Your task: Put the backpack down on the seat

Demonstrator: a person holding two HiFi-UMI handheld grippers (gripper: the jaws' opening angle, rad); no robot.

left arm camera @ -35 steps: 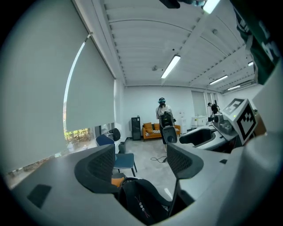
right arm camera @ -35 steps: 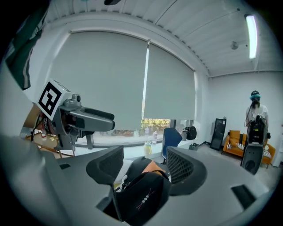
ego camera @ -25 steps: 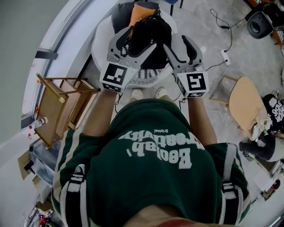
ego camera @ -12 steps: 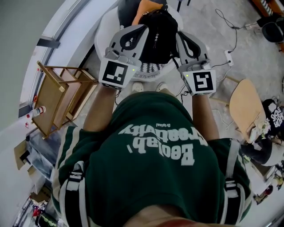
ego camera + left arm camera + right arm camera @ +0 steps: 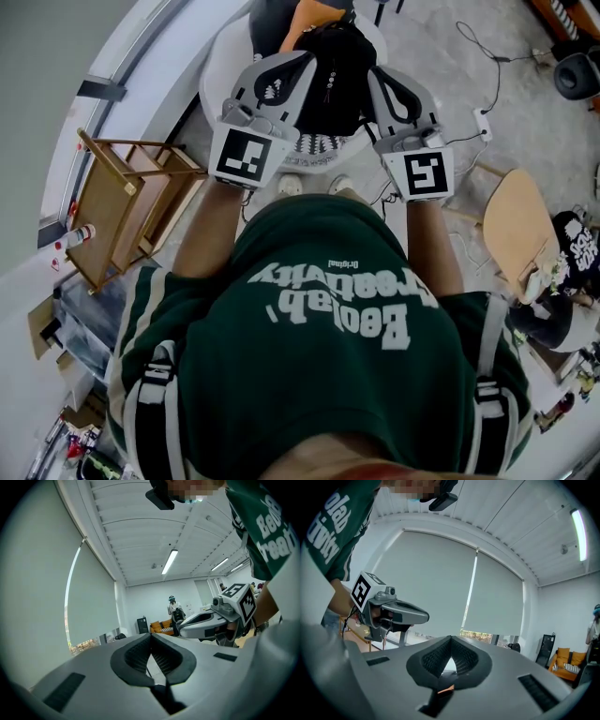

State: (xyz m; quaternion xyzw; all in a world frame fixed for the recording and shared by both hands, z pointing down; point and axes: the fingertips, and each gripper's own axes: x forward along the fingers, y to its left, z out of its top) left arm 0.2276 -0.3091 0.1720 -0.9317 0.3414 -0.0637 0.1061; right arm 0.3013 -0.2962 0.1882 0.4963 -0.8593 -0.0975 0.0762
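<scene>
Over the white round seat (image 5: pixel 212 89), near its middle: the black backpack (image 5: pixel 333 70), carried between my left gripper (image 5: pixel 302 64) and my right gripper (image 5: pixel 375 80), one on each flank and both pointing level.

The left fingers (image 5: pixel 136 656) are clenched tip to tip, with a dark sliver caught low in the gap. The right fingers (image 5: pixel 433 660) are clenched the same way, with a tan-orange sliver pinched low. I take both slivers to be strap or fabric of the backpack, though neither gripper view shows the bag itself.

Step in hand, as I judge it: setting the load down.
- **Level:** I should bring both hands down together and at the same height, so the bag does not tip toward either side.
- **Aim:** The base should land on the patterned pad (image 5: pixel 314 145) on the near part of the seat, clear of the orange thing (image 5: pixel 305 19) at the far rim.
- **Grip:** I should hold both grips shut until the seat bears the weight and the pinched material goes slack. Only then should I let go and draw each gripper outward, away from the bag.
- **Risk:** The seat is round, so a landing close to its edge could let the backpack slide off.
</scene>
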